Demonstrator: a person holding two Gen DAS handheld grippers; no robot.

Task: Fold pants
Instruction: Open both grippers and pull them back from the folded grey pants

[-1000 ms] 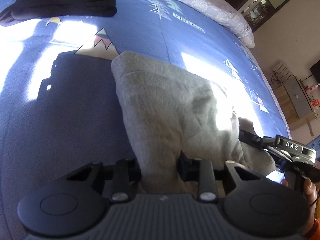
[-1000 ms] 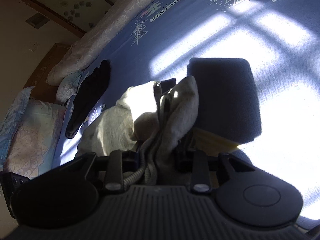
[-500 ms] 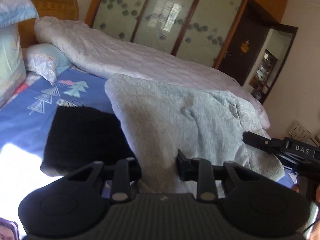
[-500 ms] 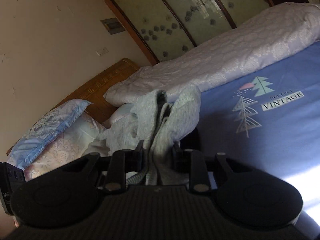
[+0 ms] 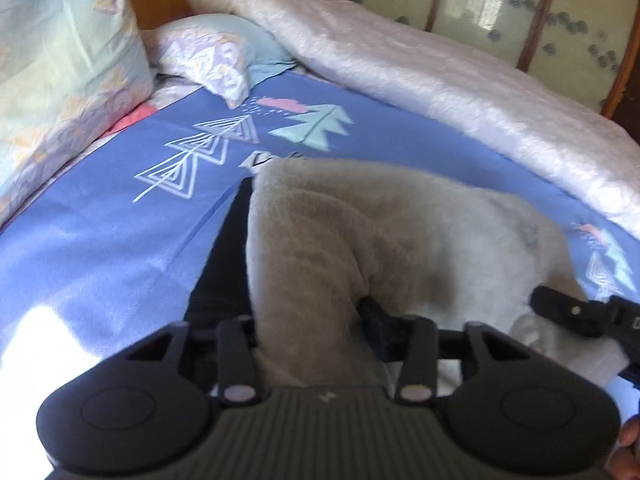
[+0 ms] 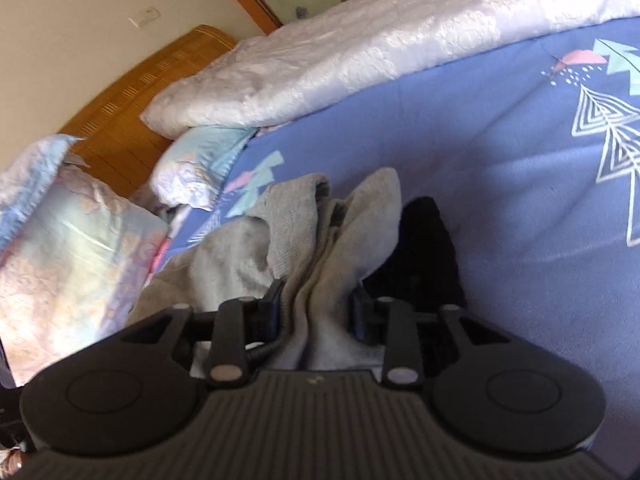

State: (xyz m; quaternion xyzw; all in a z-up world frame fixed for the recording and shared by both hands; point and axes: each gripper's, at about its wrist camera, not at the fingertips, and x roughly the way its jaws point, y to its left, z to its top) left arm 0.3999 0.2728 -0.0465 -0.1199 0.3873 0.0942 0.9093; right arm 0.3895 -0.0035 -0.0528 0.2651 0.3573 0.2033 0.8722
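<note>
1. L gripper (image 5: pixel 308 328): jaws opening, grey pants (image 5: pixel 360 248) between the fingers; can't tell if pads touch the cloth.
2. R gripper (image 6: pixel 316 312): jaws opening too, bunched pants folds (image 6: pixel 320 264) between them; left pad at the cloth, right-side contact unclear.
3. Pants run fwd from both grippers, heaped on a black garment (image 5: pixel 220 272) that shows just left of the L gripper and just right of the R one (image 6: pixel 424 248).
4. R gripper's tip (image 5: pixel 568 312) shows right of the L one, at the pants' edge.
5. Under all: blue sheet (image 5: pixel 100 240) w/ tree prints.
6. Further out: pillows (image 5: pixel 60 60) far left, white quilt (image 5: pixel 440 80) ahead, wood headboard (image 6: pixel 132 96) behind.
</note>
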